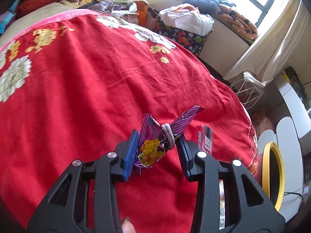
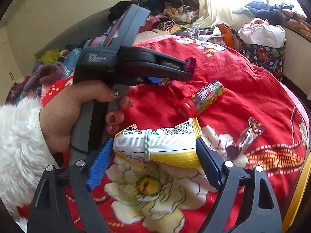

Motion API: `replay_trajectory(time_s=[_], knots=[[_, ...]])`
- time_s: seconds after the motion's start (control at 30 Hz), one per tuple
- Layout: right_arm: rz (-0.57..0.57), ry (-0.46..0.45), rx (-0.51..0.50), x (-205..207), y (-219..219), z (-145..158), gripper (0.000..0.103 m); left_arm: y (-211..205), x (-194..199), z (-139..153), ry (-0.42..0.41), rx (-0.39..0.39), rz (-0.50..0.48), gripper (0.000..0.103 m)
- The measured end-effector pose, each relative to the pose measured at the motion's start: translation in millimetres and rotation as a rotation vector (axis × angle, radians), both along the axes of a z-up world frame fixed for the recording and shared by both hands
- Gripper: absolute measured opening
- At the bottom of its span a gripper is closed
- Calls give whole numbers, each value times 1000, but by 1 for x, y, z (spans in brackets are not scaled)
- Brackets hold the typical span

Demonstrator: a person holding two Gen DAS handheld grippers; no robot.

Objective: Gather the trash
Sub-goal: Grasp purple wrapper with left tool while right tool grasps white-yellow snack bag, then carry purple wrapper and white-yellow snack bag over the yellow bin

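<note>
In the left wrist view my left gripper (image 1: 157, 136) is shut on a crumpled purple snack wrapper (image 1: 153, 149) tied with a pale hair band, held just above the red bedspread (image 1: 87, 89). The right wrist view shows my right gripper (image 2: 154, 141) shut on a wide white and yellow packet (image 2: 167, 145) with a light green band around it. The left gripper (image 2: 188, 68) also shows there, held by a hand (image 2: 64, 106), with the purple wrapper (image 2: 190, 64) at its tip. A colourful candy tube (image 2: 202, 99) with a red cap and a brown wrapper (image 2: 250, 134) lie on the bedspread.
A yellow-rimmed bin (image 1: 272, 174) stands off the bed's right edge beside a white wire basket (image 1: 246, 91). Piled clothes (image 2: 165, 3) fill the far side of the bed. A dinosaur-print bag (image 2: 264, 54) stuffed with white plastic stands under the window.
</note>
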State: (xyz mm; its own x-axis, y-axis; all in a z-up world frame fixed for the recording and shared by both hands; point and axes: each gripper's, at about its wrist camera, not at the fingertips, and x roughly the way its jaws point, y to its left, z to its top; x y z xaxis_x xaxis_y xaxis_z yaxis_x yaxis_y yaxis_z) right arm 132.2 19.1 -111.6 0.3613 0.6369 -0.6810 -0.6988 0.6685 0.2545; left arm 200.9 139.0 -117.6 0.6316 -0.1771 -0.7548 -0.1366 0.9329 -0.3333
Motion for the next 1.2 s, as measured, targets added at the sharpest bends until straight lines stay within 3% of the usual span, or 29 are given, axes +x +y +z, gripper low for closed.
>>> replay_trajectory(time_s=[0.5,1.2], knots=[[-94,-18,88,-36,-42,30,81,-21,-67,41,-107,-4,9,32],[-293,-95,140,-42,-124,67,81,-86,-88,92,-226,38,-116,32]])
